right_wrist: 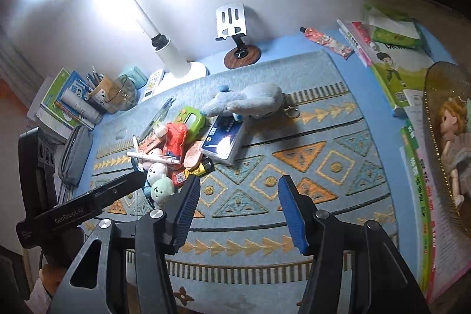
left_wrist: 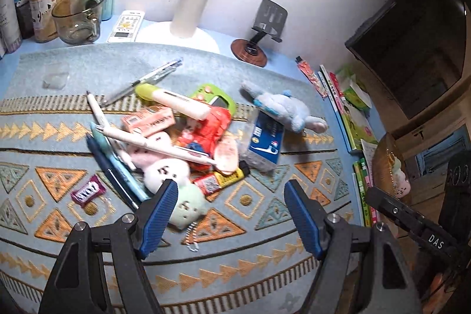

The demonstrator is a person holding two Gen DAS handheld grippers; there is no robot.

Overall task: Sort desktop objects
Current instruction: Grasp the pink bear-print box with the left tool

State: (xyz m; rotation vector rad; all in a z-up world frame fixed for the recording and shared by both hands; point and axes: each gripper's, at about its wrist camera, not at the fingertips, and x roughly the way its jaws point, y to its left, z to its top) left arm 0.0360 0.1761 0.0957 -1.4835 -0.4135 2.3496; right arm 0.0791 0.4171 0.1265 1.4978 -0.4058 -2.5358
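A heap of small things lies on the patterned mat: several pens, a pink box, a red pouch, a green gadget, small round plush toys, a blue packet and a blue plush elephant. My left gripper hangs open just in front of the heap, its left pad over a pale green plush. My right gripper is open above bare mat, right of the heap, nothing between its fingers.
A lamp base, phone stand, remote, glass cup and pen holder line the back. Books and a glass bowl with a doll sit right. A grey pencil case lies left.
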